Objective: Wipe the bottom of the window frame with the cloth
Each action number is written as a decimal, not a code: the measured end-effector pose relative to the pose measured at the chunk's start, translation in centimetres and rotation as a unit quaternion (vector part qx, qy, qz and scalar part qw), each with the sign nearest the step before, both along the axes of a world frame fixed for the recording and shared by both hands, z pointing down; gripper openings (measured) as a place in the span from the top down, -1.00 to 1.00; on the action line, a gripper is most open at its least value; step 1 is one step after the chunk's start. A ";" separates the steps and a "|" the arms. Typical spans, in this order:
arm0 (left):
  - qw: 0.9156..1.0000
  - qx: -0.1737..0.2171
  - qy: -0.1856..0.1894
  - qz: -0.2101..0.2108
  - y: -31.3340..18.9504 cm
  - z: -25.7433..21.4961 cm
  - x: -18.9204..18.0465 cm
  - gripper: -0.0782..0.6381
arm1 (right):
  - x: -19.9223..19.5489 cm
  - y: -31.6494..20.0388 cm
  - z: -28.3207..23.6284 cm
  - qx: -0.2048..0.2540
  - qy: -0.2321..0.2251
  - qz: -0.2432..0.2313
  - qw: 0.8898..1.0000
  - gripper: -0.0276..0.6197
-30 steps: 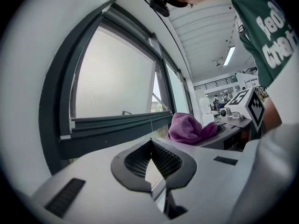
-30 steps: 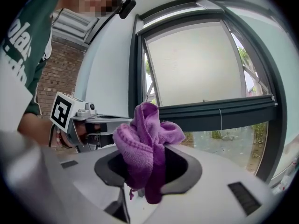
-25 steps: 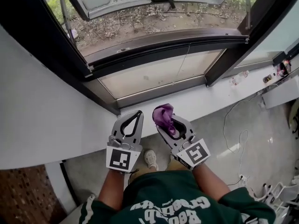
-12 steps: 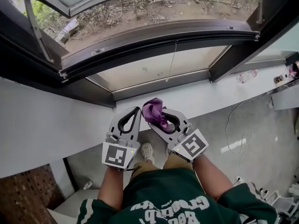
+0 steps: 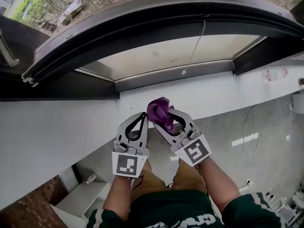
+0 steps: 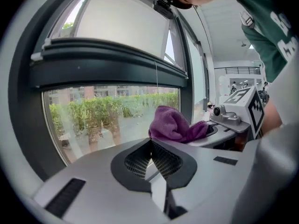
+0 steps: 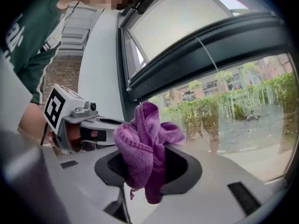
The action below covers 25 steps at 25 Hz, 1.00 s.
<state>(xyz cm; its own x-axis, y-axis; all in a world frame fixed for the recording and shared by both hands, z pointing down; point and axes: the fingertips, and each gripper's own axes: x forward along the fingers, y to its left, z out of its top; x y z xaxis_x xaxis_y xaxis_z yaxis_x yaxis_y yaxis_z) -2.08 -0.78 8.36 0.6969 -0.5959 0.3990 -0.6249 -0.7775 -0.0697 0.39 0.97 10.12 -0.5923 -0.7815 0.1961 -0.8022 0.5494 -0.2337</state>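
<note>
Left claw [image 5: 140, 117] shut and empty, right claw [image 5: 166, 121] holding the cloth [image 5: 159, 109].
My left jaws meet on nothing; just beside them the right jaws clamp the bunched purple cloth above the white ledge [image 5: 57, 127]. Wiping has not started, I judge: next I must reach forward and press the cloth onto the dark window frame [image 5: 156, 25].

Bare hall: dark window frame [image 5: 142, 30], white ledge [image 5: 57, 127], glossy floor [image 5: 268, 127].

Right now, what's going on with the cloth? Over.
Left gripper shut, empty. Right gripper shut on purple cloth. Window frame not yet touched; nothing between.
</note>
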 end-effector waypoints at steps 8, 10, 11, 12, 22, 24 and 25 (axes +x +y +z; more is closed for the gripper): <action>0.999 -0.027 0.045 -0.008 -2.7 11.4 -9.2 0.77 | -9.8 -2.8 12.4 -0.031 0.019 0.016 0.999 0.41; 0.999 -0.027 0.030 -0.008 -2.8 12.5 -9.6 0.77 | -9.8 -2.9 12.9 -0.043 0.023 0.024 0.999 0.41; 0.999 -0.032 0.027 -0.013 -2.8 13.0 -9.9 0.78 | -10.0 -2.9 13.2 -0.046 0.021 0.024 0.998 0.41; 0.999 -0.037 0.026 -0.018 -2.9 13.7 -10.3 0.78 | -10.5 -3.0 13.7 -0.048 0.017 0.022 0.998 0.41; 0.991 -0.032 0.051 -0.120 -6.5 26.7 -18.0 0.78 | -15.7 -7.6 29.6 -0.107 0.019 0.020 0.994 0.41; 0.989 -0.031 0.052 -0.133 -7.1 27.6 -18.6 0.78 | -16.2 -8.2 30.8 -0.110 0.018 0.006 0.994 0.41; 0.989 -0.029 0.048 -0.135 -7.5 28.0 -18.7 0.78 | -16.5 -8.7 31.5 -0.111 0.021 -0.003 0.994 0.41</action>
<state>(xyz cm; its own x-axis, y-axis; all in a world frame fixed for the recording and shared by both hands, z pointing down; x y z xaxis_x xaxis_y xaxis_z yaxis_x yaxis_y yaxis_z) -20.80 -8.27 36.36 0.5517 -0.7432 0.3786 -0.8118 -0.5825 0.0396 -16.16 -7.70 41.65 -0.5848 -0.7124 0.3879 -0.8104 0.4930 -0.3165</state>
